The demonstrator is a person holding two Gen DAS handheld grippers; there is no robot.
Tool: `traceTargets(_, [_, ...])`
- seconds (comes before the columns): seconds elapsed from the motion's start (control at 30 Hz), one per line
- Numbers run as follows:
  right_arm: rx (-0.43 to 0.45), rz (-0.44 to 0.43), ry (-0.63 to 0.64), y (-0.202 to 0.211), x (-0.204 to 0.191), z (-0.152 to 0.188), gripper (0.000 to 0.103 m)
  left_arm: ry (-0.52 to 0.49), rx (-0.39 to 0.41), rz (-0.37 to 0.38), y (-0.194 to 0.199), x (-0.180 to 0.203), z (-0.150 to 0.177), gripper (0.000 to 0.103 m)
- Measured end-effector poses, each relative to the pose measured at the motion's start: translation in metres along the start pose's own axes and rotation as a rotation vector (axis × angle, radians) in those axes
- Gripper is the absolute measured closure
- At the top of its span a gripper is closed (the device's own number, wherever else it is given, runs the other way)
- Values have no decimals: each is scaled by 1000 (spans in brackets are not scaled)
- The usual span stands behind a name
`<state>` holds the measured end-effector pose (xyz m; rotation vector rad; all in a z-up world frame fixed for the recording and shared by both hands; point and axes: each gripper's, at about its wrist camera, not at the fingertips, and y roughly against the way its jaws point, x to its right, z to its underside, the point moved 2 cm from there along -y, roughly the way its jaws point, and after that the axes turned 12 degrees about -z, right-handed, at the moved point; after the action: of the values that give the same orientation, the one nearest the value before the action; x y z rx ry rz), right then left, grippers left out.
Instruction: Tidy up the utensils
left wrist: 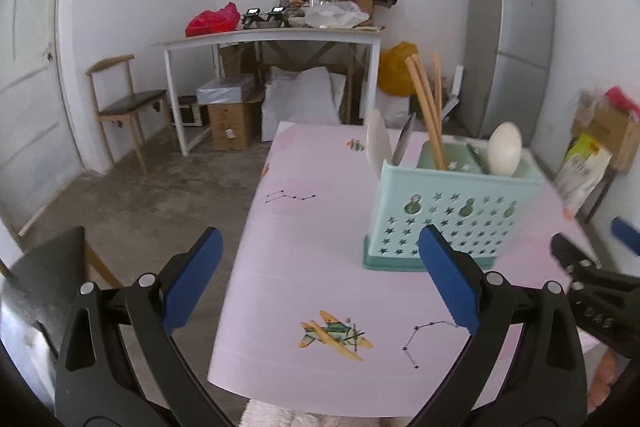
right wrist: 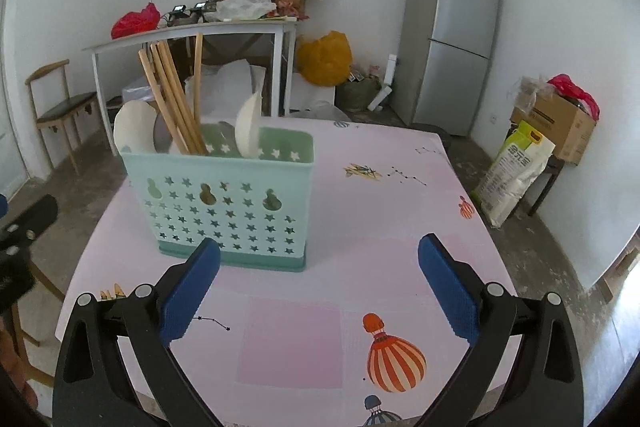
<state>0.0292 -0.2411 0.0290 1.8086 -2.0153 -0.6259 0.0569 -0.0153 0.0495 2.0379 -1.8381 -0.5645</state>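
A mint-green utensil holder with star cut-outs stands upright on the pink table. Wooden chopsticks, white spoons and a metal utensil stick out of its compartments. My left gripper stands open near the table's near-left edge, short of the holder, with nothing between its blue pads. My right gripper is open and empty too, in front of the holder's right end. The right gripper's black arm shows at the right edge of the left wrist view.
Past the table stand a white side table piled with clutter, a wooden chair, cardboard boxes, a yellow bag and a grey fridge. A sack and box sit on the floor at right. A dark chair is at the table's left.
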Motion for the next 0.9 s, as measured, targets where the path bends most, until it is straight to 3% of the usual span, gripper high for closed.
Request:
traceTargets(0.3, [14, 33, 21, 0, -8, -5, 7, 17, 16, -96, 0, -19, -5, 8])
traceTargets(0.9, [3, 33, -12, 3, -4, -8, 7, -19, -10, -127, -3, -15, -7, 8])
